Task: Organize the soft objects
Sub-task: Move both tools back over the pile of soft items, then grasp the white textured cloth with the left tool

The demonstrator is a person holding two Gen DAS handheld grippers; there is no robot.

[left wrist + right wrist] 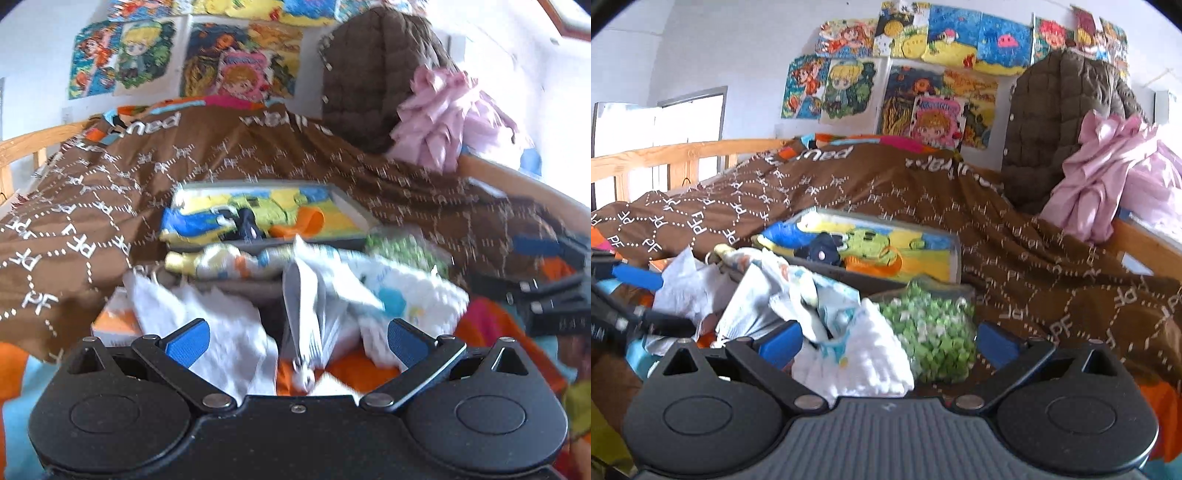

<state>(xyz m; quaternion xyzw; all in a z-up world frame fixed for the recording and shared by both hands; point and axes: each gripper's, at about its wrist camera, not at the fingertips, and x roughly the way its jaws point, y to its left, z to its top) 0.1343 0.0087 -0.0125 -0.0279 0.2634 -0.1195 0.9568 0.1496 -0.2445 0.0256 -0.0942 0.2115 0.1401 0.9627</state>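
Observation:
A heap of soft items lies on the bed in front of both grippers. My left gripper is open, its blue pads wide apart. A grey-white folded packet stands between them, touching neither pad. A crumpled white cloth lies to its left and a printed white nappy to its right. My right gripper is open too, over a white knitted cloth and a bag of green paper stars. The right gripper shows at the left view's right edge, and the left gripper at the right view's left edge.
A colourful cartoon canvas lies just behind the heap on a brown patterned blanket. A brown quilted jacket and a pink garment hang at the back right. A wooden bed rail runs along the left, and pictures cover the wall.

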